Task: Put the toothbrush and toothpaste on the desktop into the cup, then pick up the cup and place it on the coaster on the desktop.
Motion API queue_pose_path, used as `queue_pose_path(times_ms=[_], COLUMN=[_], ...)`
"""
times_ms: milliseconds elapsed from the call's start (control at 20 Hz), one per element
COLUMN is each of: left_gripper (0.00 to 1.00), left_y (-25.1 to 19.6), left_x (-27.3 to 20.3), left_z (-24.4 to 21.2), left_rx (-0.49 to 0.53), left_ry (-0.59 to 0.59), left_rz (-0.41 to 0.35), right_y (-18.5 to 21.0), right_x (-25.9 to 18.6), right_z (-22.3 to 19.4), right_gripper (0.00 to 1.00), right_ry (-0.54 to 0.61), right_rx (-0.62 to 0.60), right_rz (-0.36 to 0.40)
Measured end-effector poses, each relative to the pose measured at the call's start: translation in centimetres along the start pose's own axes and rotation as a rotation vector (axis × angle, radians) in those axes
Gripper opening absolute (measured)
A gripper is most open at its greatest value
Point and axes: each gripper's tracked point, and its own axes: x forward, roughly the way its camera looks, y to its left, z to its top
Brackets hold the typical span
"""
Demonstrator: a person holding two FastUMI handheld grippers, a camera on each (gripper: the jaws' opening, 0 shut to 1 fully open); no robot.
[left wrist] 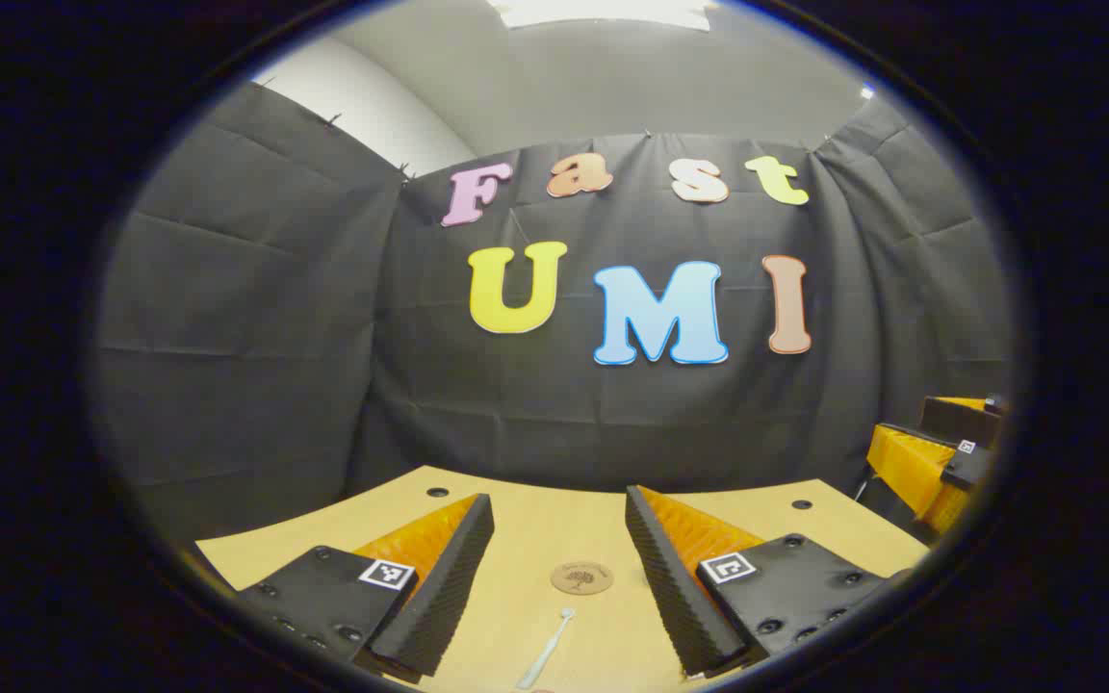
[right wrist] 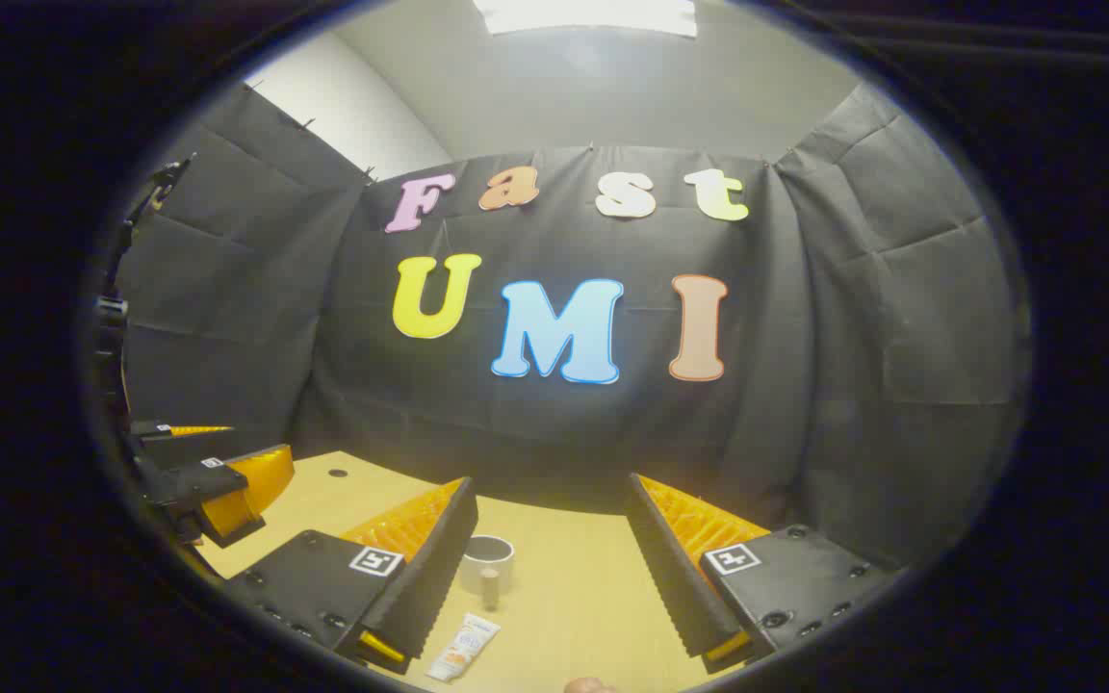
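Both grippers, left (left wrist: 559, 539) and right (right wrist: 550, 525), are held agape, empty. The slim, light pale toothbrush (left wrist: 547, 650) is best pinched mid-handle; the soft white toothpaste tube (right wrist: 464, 648) across its body.

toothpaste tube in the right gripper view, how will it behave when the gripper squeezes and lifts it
The toothpaste tube lies flat on the desktop, so it probably won't roll. It looks like a soft, small tube, likely light, and may dent or sag under a firm pinch. Its glossy skin could slip.

Left claw (left wrist: 559, 549) gapes above the desktop (left wrist: 535, 525), coaster (left wrist: 581, 577) and toothbrush (left wrist: 547, 653) between fingers.
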Motion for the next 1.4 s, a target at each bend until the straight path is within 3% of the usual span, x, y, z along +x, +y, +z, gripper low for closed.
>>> queue_pose_path(times_ms=[200, 500, 950, 1100, 1400], left_gripper=[0.94, 0.92, 0.92, 0.94, 0.92], left_y=[-1.4, -1.5, -3.0, -3.4, -3.8], left_x=[3.1, 6.0, 9.8, 10.7, 12.3], left_z=[0.5, 1.2, -3.0, -4.5, -9.8], left_rx=[0.012, 0.068, 0.059, 0.056, 0.042], left_ry=[0.0, -0.013, 0.111, 0.172, 0.343], left_rz=[-0.094, -0.188, -0.321, -0.331, -0.302], right_y=[0.9, 2.8, 3.3, 4.2, 6.3], right_x=[1.4, 2.3, 3.9, 5.0, 5.8], right_z=[-0.9, -2.1, -4.8, -7.0, -11.3], right_gripper=[0.98, 0.98, 0.98, 0.99, 0.99], right_ry=[0.055, 0.121, 0.275, 0.389, 0.602], right_rx=[-0.047, -0.027, 0.059, 0.121, 0.137], right_rz=[-0.033, -0.046, -0.106, -0.104, -0.021])
